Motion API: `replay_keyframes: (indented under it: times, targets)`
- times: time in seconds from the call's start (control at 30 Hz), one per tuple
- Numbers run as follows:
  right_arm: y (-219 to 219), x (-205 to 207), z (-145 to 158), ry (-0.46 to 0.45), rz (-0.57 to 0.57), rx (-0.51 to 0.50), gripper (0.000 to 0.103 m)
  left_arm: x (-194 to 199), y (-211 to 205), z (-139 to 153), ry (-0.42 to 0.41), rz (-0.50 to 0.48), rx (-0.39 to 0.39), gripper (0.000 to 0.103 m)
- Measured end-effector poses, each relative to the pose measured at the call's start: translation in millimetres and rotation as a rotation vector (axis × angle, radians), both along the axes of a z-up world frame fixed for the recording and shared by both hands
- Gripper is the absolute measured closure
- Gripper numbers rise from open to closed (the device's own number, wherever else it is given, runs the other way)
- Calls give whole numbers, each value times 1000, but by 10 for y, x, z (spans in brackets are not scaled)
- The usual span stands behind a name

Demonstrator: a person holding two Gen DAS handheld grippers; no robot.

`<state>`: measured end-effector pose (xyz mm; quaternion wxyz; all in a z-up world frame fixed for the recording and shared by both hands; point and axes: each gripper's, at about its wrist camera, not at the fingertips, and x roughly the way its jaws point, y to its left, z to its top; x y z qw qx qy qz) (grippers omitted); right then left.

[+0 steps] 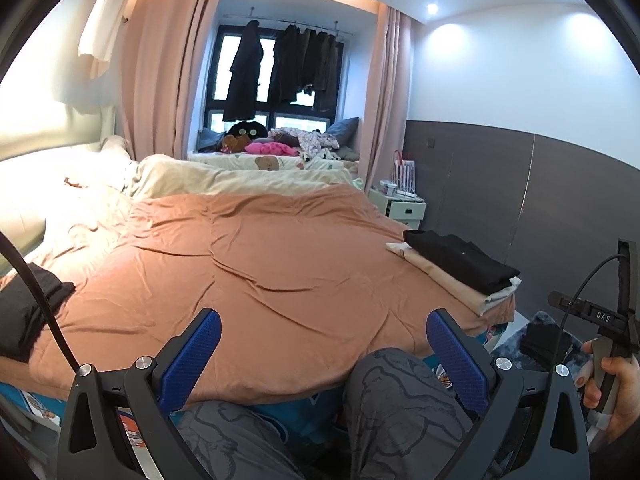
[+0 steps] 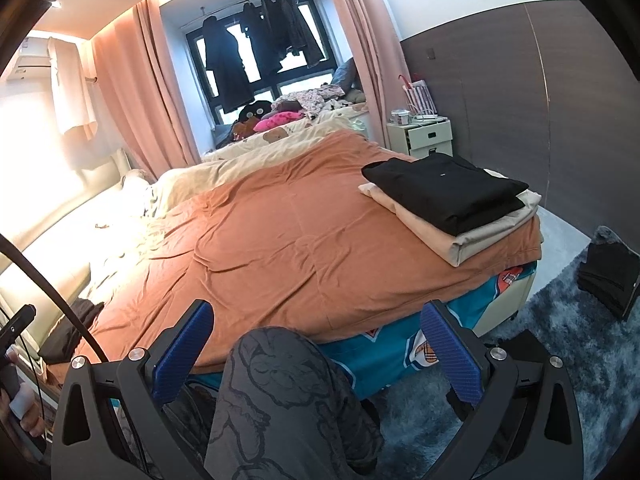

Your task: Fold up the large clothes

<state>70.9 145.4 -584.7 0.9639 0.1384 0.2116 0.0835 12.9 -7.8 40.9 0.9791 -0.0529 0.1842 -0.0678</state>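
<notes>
Folded stack (image 2: 452,200), bed (image 2: 280,248) corner, right side.
Black garment (image 2: 444,192) squared flat atop beige folds; dark cloth (image 1: 24,312) crumpled at left edge. Left gripper (image 1: 324,344) and right gripper (image 2: 316,336) both wide apart, holding nothing.

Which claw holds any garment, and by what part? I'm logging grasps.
Neither: the left claw and right claw are both open and empty above the orange bedspread.
</notes>
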Motion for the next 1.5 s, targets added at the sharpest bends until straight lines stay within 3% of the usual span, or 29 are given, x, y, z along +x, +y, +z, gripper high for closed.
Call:
replay_keyframes:
  times: [1.5]
  targets:
    - [61, -38, -34, -1, 7, 13, 0, -195, -2, 80, -36, 43, 23, 0]
